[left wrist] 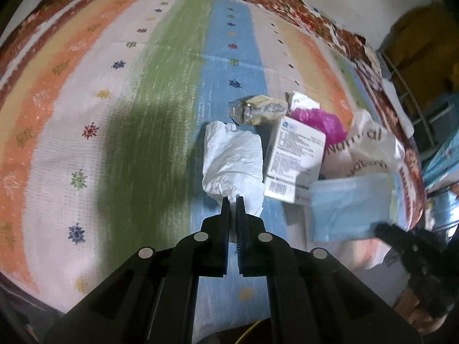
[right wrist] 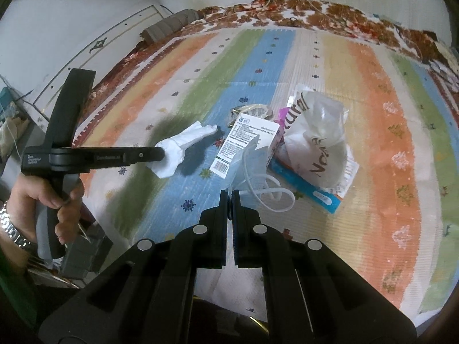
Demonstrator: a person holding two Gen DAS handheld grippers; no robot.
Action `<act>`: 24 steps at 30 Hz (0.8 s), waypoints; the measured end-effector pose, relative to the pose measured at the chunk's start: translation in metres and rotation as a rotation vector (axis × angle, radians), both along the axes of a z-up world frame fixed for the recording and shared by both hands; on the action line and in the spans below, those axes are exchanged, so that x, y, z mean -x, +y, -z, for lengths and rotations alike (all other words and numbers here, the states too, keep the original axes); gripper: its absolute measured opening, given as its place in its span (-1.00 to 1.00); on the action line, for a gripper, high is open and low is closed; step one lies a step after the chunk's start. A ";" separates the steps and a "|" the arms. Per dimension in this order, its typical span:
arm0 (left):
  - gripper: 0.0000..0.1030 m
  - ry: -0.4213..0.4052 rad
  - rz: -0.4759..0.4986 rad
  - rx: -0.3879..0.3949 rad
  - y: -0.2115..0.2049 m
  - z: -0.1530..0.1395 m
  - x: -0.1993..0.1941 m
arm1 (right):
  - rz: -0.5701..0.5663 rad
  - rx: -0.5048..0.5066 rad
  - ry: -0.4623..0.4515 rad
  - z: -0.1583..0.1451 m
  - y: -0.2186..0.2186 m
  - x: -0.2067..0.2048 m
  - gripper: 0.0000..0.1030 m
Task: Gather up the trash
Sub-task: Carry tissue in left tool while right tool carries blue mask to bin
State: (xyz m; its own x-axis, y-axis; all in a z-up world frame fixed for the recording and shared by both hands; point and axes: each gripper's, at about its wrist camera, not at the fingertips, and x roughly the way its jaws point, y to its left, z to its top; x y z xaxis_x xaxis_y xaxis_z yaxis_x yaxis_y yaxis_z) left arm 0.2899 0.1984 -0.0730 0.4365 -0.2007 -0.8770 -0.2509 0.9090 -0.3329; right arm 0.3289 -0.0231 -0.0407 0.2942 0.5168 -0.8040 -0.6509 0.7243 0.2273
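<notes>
White crumpled tissue (left wrist: 232, 160) is pinched in the closed left gripper (left wrist: 233, 198); the right gripper (right wrist: 229, 191) clamps the blue face mask (right wrist: 246, 163). Both should be lifted slowly, grips kept firm.

Striped mat (right wrist: 330, 66) over floral bedspread (right wrist: 315, 7); white wall (right wrist: 86, 8) behind, grey bolster (right wrist: 169, 25) at mat's far-left corner.

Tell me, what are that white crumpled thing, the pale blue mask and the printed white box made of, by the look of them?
White crumpled thing: probably tissue or soft paper, matte, with fine wrinkles and twisted folds.
Pale blue mask: likely non-woven fabric, matte and pleated, with white elastic loops.
Printed white box: thin cardboard, smooth, slightly glossy, with flat faces, sharp edges and a barcode.
</notes>
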 end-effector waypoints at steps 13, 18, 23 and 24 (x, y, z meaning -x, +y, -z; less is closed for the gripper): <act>-0.94 -0.058 0.038 0.022 -0.031 -0.045 0.030 | 0.015 -0.014 -0.041 -0.028 -0.036 0.027 -0.95; -0.94 -0.074 0.054 0.008 -0.045 -0.058 0.041 | 0.018 -0.013 -0.068 -0.039 -0.047 0.038 -0.96; -0.94 -0.089 0.063 -0.004 -0.060 -0.070 0.057 | 0.022 -0.003 -0.100 -0.043 -0.056 0.050 -0.95; -0.94 -0.094 0.068 -0.007 -0.064 -0.072 0.060 | 0.024 -0.002 -0.111 -0.045 -0.058 0.054 -0.96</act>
State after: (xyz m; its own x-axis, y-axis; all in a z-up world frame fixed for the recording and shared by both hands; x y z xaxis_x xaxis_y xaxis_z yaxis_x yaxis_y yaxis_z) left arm 0.2298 0.1345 -0.0009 0.5023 -0.2269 -0.8344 -0.1570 0.9250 -0.3461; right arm 0.2750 -0.0813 0.0046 0.3940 0.5104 -0.7644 -0.6549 0.7394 0.1562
